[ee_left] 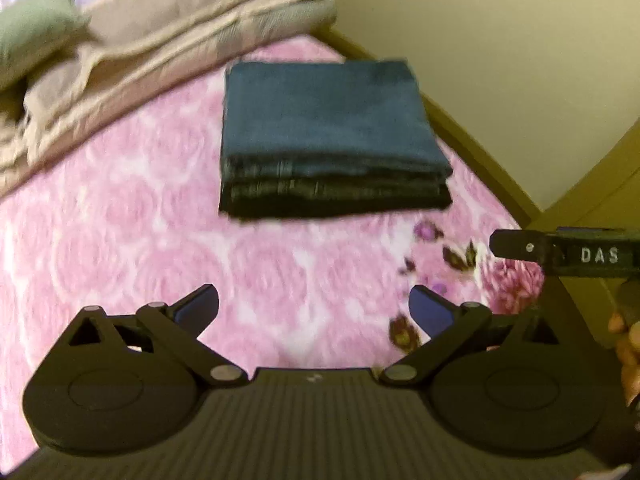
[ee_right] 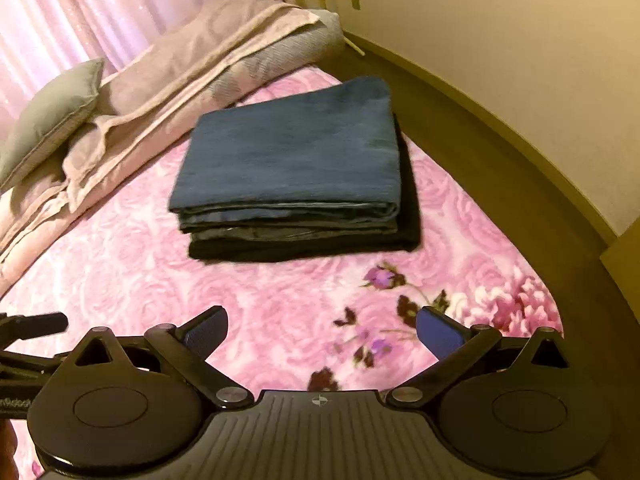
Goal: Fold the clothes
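A stack of folded clothes [ee_left: 328,136], dark blue on top with darker layers below, lies on the pink floral bedspread [ee_left: 140,240]. It also shows in the right wrist view [ee_right: 292,168]. My left gripper [ee_left: 314,310] is open and empty, held above the bedspread short of the stack. My right gripper [ee_right: 322,334] is open and empty, also short of the stack. The right gripper's finger shows at the right edge of the left wrist view [ee_left: 560,254]. Part of the left gripper shows at the left edge of the right wrist view [ee_right: 32,326].
A folded beige quilt [ee_right: 180,80] and a grey-green pillow [ee_right: 52,112] lie at the far end of the bed. Pink curtains [ee_right: 100,8] hang behind. The bed's wooden frame [ee_right: 500,152] and a cream wall [ee_right: 500,60] run along the right.
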